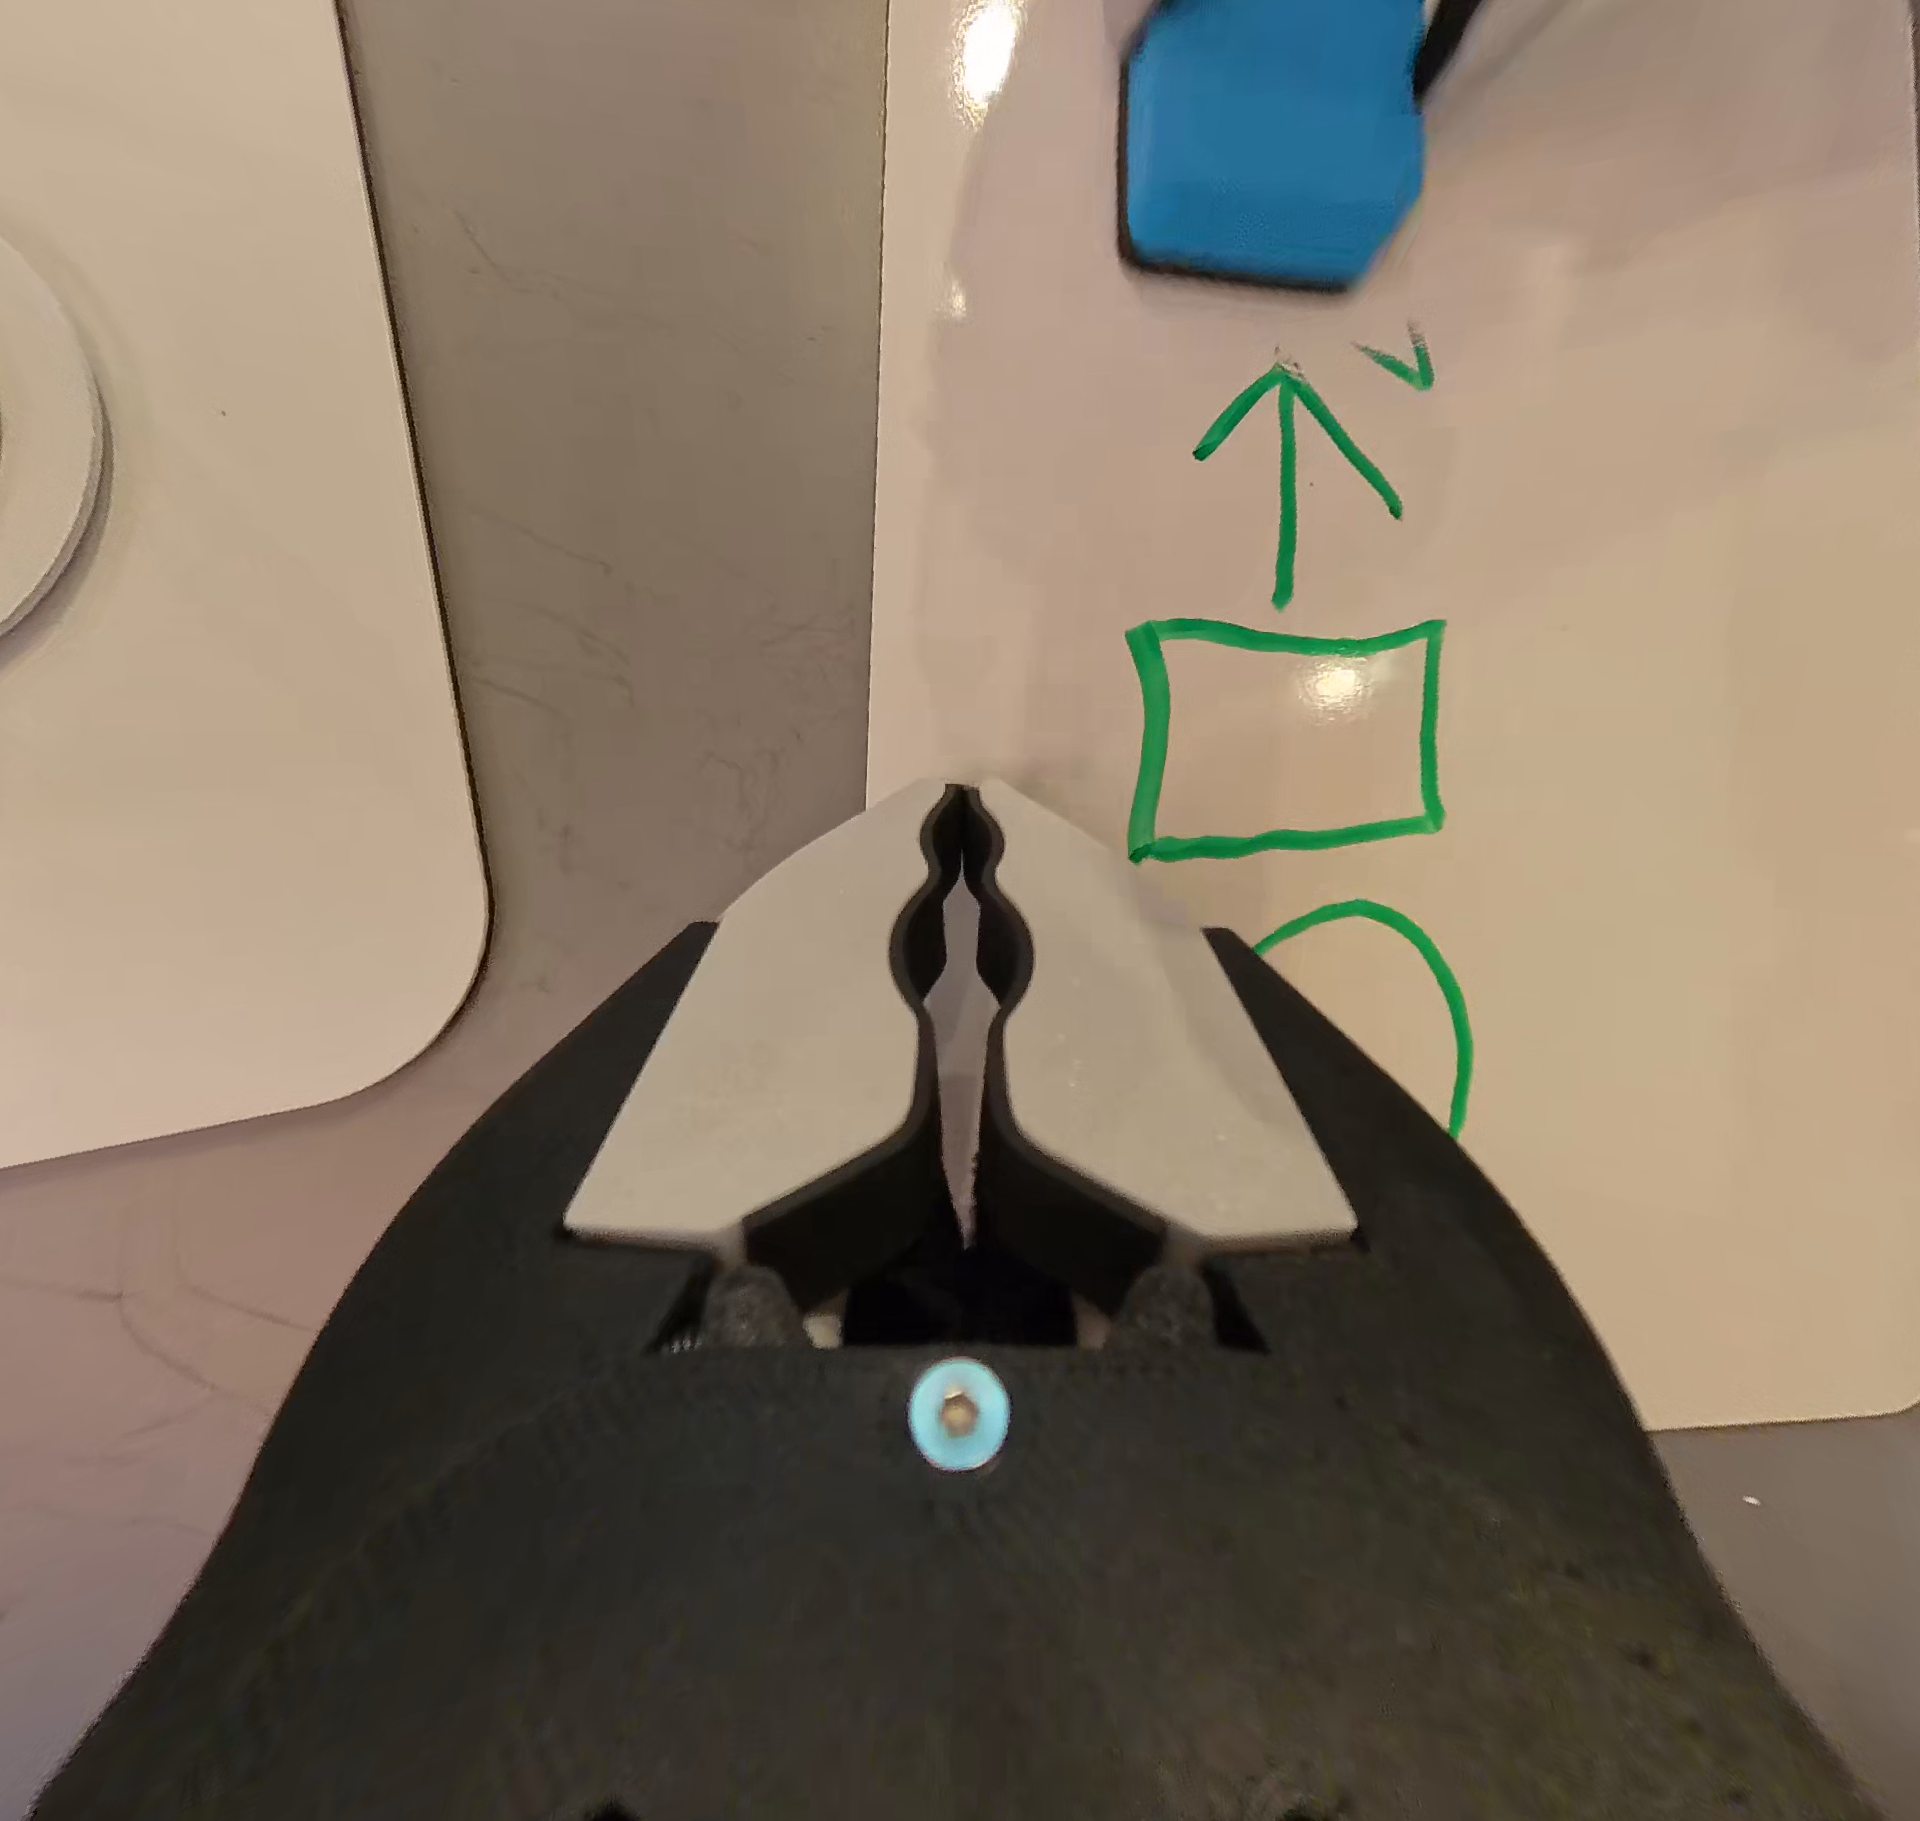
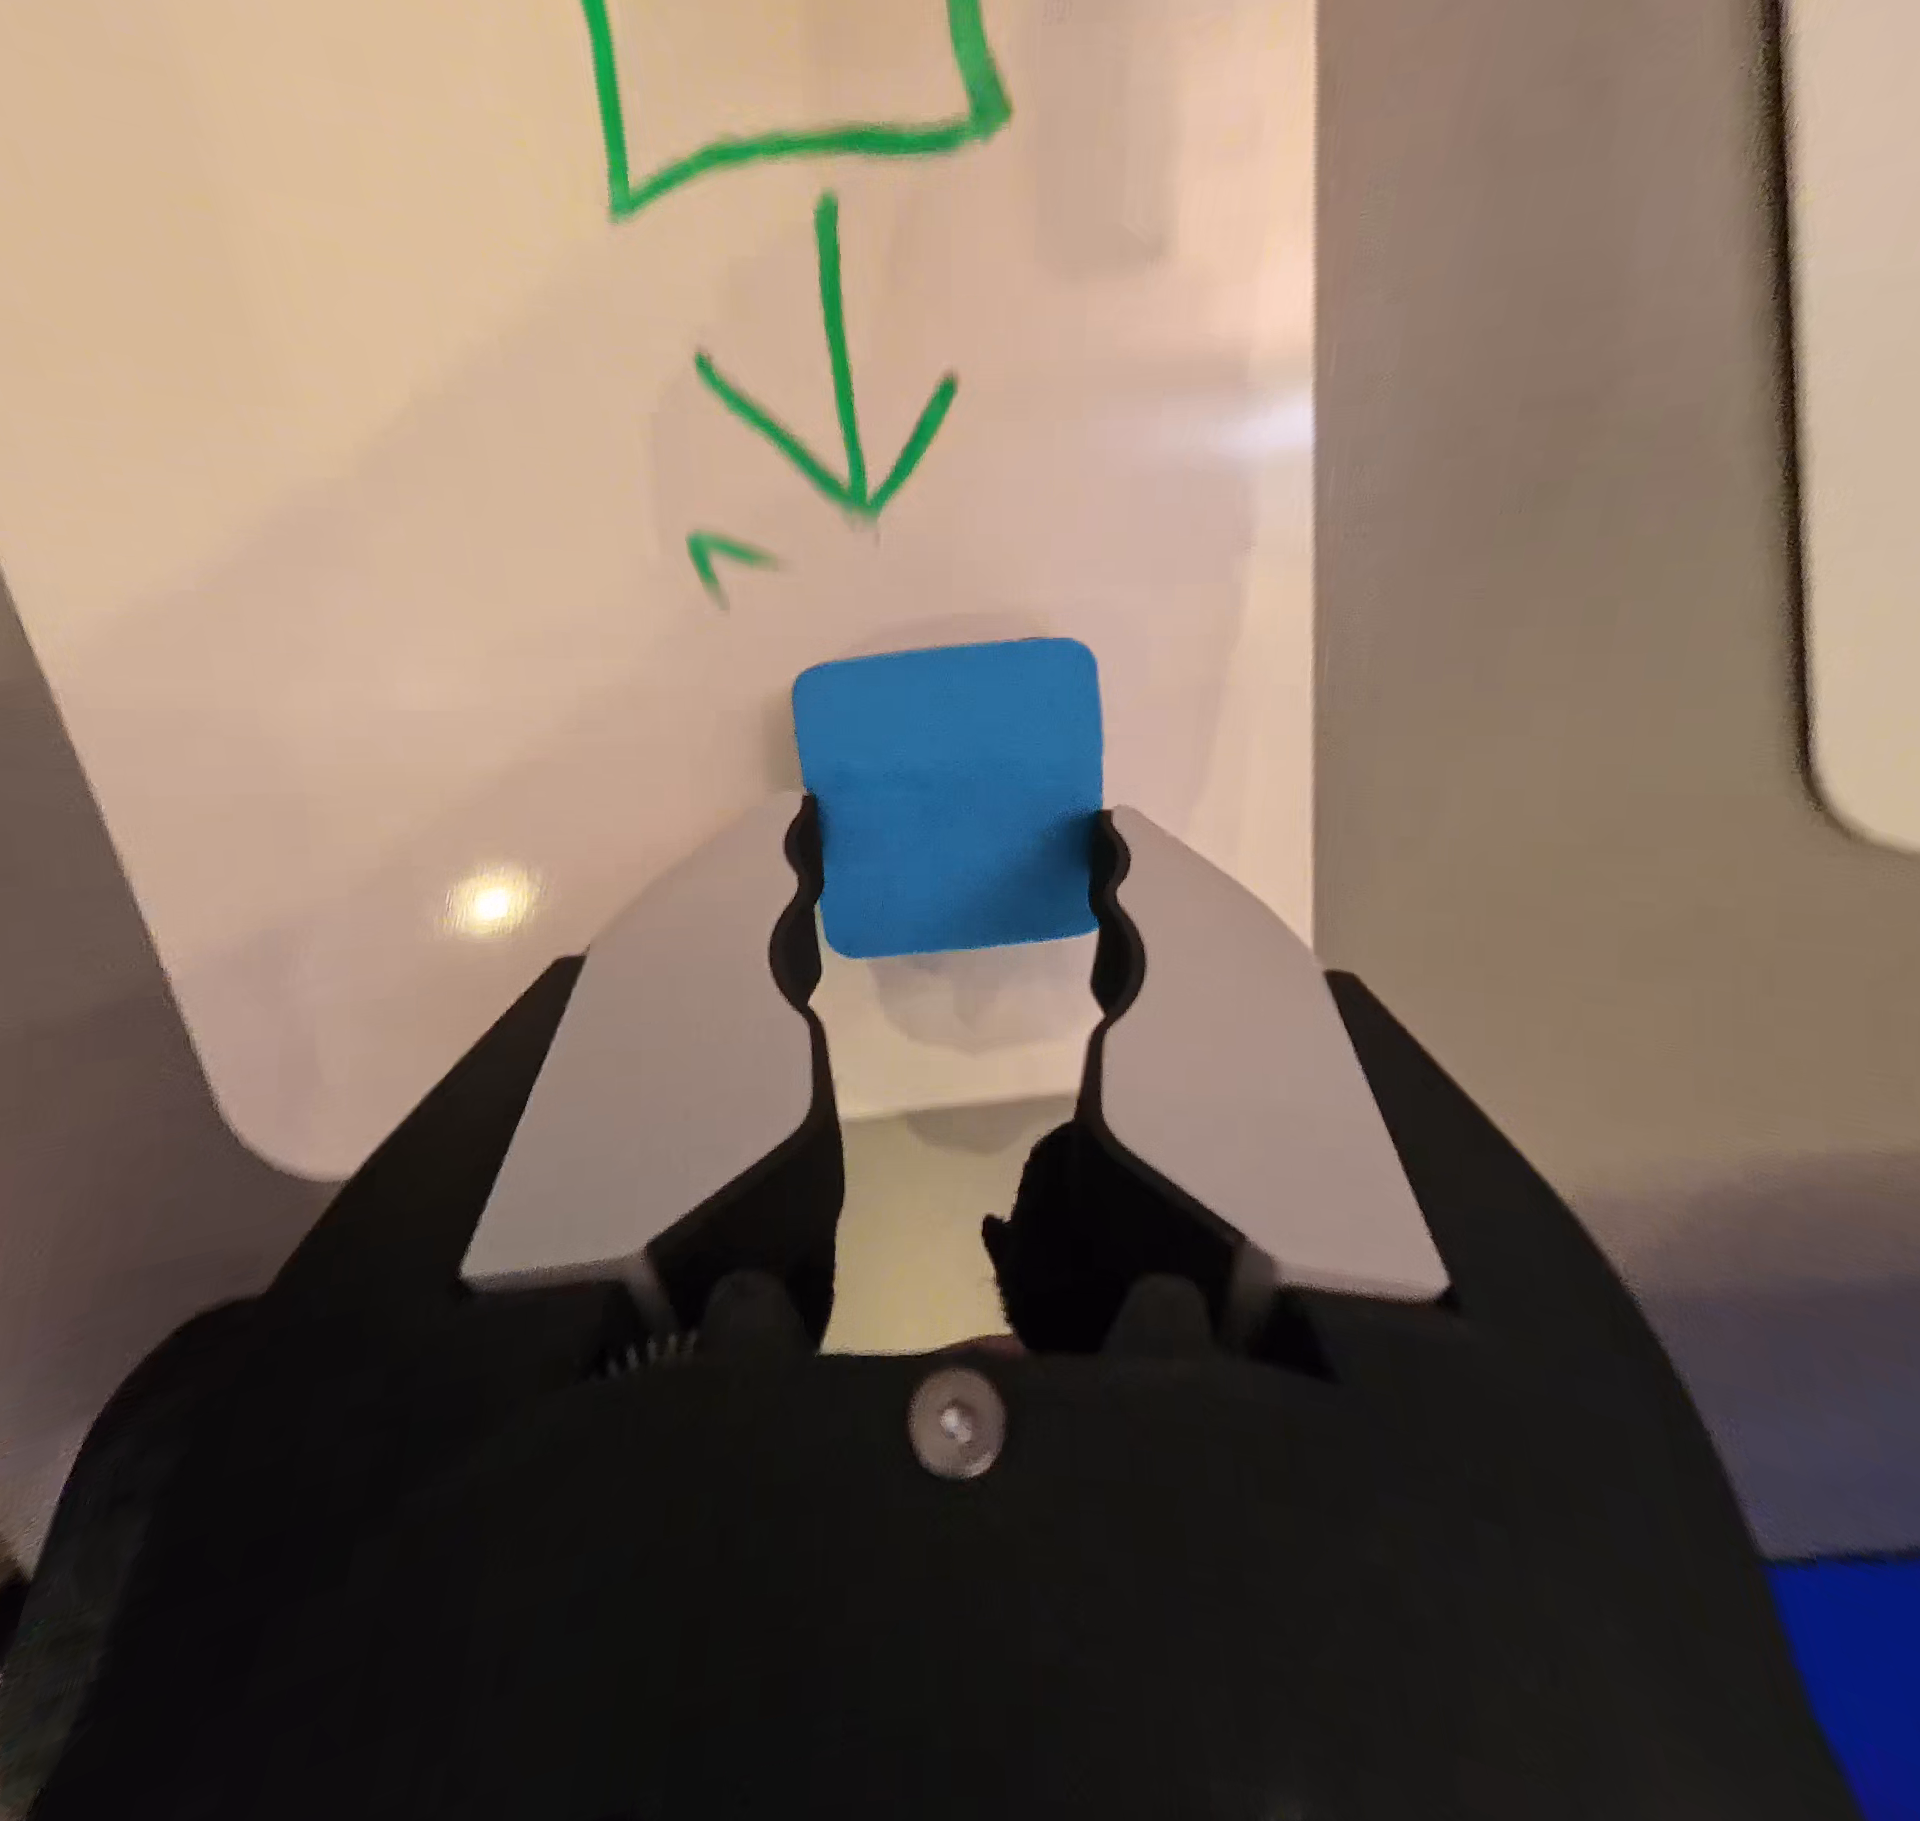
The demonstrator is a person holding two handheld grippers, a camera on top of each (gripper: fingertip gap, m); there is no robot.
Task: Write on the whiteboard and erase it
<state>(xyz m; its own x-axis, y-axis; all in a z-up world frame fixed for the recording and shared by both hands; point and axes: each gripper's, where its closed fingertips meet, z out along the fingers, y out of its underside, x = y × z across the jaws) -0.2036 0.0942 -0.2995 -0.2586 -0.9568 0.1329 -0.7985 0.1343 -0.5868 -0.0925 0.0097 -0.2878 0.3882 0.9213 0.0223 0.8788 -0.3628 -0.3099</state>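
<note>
Right gripper (image 2: 954, 841) fingers pinching blue eraser (image 2: 948, 795) by side edges, looks light, squishy foam; left gripper (image 1: 966, 805) fingers closed, empty, over whiteboard (image 1: 1662, 628).

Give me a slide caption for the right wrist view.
Right gripper clamps blue eraser on whiteboard, below green arrow.

Whiteboard (image 1: 1662, 732): white, glossy, rounded corners, lies flat on the bench. Green marker drawings in a row: part of a curve (image 1: 1423, 992), rectangle (image 1: 1143, 732), arrow (image 1: 1286, 483), small leftover tick (image 1: 1403, 363). Blue square eraser (image 2: 951, 795) rests on the board just beyond the arrowhead, clamped by its sides between the right hand-held gripper (image 2: 954, 841) pads.
</note>
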